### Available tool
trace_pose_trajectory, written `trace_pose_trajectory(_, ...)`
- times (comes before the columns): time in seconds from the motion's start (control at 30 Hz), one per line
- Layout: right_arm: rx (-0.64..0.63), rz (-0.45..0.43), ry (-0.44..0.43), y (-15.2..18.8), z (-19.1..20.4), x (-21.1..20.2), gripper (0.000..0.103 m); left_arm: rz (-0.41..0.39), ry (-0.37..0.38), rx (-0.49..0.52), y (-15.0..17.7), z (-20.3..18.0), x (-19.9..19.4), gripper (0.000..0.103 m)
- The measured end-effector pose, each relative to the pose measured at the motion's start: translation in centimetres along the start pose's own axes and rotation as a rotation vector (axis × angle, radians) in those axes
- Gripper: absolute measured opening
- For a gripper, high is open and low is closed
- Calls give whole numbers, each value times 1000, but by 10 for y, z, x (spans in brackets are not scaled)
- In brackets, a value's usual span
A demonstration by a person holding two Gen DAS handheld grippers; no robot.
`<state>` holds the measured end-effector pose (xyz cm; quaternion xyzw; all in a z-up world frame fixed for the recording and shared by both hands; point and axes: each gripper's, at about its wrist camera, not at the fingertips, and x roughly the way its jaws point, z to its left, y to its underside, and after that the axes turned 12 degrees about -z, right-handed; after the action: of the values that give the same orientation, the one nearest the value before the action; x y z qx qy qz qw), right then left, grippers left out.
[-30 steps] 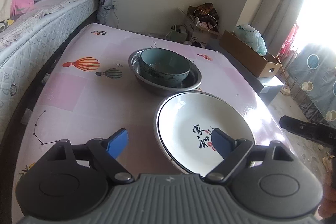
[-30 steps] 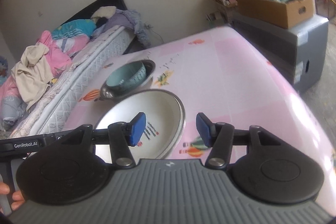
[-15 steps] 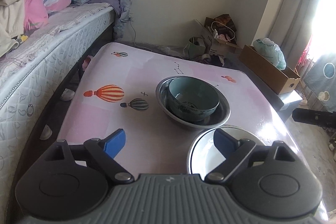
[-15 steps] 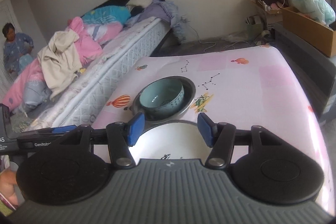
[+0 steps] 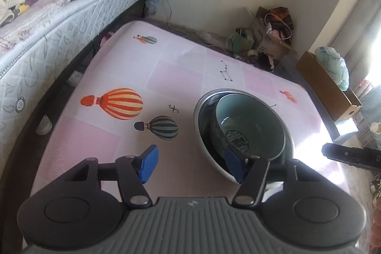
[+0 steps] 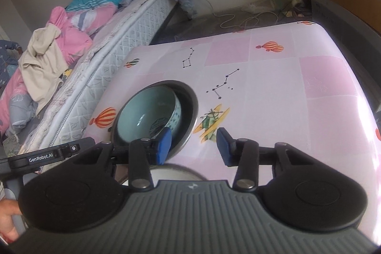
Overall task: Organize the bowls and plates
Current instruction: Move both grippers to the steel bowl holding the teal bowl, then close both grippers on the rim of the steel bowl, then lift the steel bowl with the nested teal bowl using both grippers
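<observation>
A light-blue ceramic bowl [image 5: 250, 127] sits inside a wider steel bowl [image 5: 202, 125] on the pink table. Both show in the right wrist view too, the blue bowl [image 6: 145, 116] in the steel bowl [image 6: 190, 101]. A white plate [image 6: 176, 173] lies nearer me, mostly hidden under the right gripper; a sliver of it [image 5: 273, 187] shows in the left wrist view. My left gripper [image 5: 191, 166] is open and empty, its right finger over the steel bowl's near rim. My right gripper [image 6: 193, 146] is open and empty, just right of the steel bowl.
A pink tablecloth [image 5: 133, 77] with balloon prints covers the table. A bed [image 5: 47, 23] with heaped clothes runs along the left. Cardboard boxes [image 5: 333, 87] and clutter stand beyond the far right edge. The other gripper's body [image 5: 352, 155] shows at the right.
Both grippers have drawn back and risen. The white plate has slipped out of view beneath them and the nested bowls now fill the middle. Both stay open.
</observation>
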<state>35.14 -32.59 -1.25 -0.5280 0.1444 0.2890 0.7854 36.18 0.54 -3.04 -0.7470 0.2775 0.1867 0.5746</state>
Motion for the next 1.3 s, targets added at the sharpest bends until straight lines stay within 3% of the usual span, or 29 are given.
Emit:
trace_pose_trajectory(0.1,-11,16,3,-3,0,22,41,26,4,-12,-1,0,12,56)
trace_pose_trajectory(0.23,-15,44,11,-5,-2,50,39,55,14,-3,0,-3,23,41)
trace_pose_trajectory(0.5,10,95,16,-2,-7,83,37,83,44,3,3,-8,38,27)
trace_pose_trajectory(0.57,27,106,10,-1,-10,88,35,86,53,4,3,-10,41,18)
trace_pose_trajectory(0.73,32,117,-8,-2,-8,95,24,84,41,-4,4,-12,45,17)
trace_pose_trajectory(0.87,28,127,-27,-3,-3,101,9,84,41,-22,4,-11,45,16)
trace_pose_trajectory(1.3,33,142,-42,-4,3,95,10,95,57,-41,6,-6,39,17)
